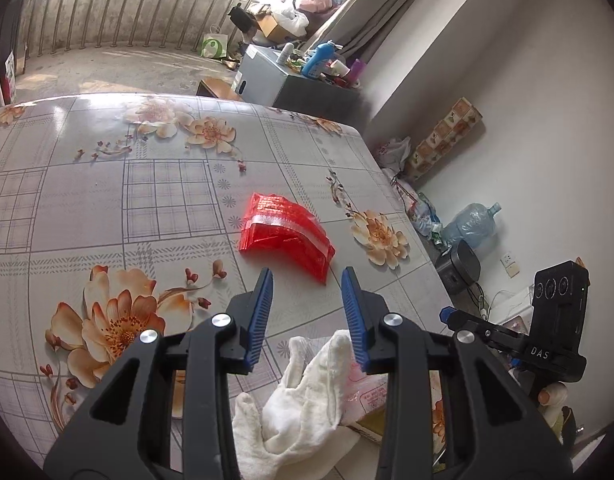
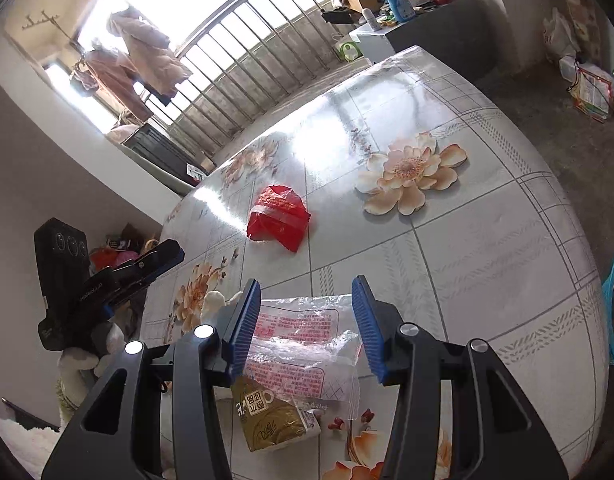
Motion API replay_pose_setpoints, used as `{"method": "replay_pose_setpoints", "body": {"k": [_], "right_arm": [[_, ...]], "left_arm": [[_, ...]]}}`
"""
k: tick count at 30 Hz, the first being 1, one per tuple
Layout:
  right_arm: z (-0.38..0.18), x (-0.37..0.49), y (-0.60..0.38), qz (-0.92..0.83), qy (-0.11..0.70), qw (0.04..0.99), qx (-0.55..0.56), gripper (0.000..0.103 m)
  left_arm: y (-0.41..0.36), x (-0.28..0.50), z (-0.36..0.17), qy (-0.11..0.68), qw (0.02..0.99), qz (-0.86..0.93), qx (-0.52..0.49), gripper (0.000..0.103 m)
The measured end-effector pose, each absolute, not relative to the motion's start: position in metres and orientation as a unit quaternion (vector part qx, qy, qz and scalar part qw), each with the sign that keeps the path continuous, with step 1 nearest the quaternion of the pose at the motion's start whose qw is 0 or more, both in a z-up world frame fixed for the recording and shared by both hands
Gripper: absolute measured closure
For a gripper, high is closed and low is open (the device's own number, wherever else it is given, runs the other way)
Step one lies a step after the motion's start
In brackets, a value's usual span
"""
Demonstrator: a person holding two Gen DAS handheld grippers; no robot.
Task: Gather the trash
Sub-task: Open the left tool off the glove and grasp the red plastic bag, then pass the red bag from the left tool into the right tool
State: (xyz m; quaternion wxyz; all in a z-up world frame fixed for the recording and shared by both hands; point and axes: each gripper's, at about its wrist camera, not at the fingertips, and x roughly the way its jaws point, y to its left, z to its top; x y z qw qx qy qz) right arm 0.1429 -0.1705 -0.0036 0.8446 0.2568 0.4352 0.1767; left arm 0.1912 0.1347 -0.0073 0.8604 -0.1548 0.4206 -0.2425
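Left gripper (image 1: 307, 280): jaws standing wide, nothing held, hovering over the floral table (image 1: 107, 184). The red wrapper (image 1: 287, 232) lies flat just ahead of its fingertips, long axis running up-left to down-right across the approach line. A white cloth (image 1: 303, 392) sits below the jaws. Right gripper (image 2: 307, 292): jaws equally wide, empty, straddling a clear plastic bag (image 2: 307, 340) with a gold packet (image 2: 271, 416) beneath it; the red wrapper is well apart from this side. Judgement: left is nearer the wrapper, right is placed for the bag
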Motion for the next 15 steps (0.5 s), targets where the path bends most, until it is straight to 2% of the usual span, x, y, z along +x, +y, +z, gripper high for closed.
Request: {"method": "replay_pose_setpoints", "body": {"k": [10,15], "right_arm": [[-0.026,0.259,-0.147,0.241,0.495,0.78,0.298,0.056],[-0.05,0.293,-0.135,0.237,0.524,0.759,0.305,0.056]], "left_arm": [[0.113,0.262,-0.026,0.449,0.858,-0.221,-0.115,0.072],[0.096,0.284,-0.047,0.477,0.844,-0.227,-0.094,0.085]]}}
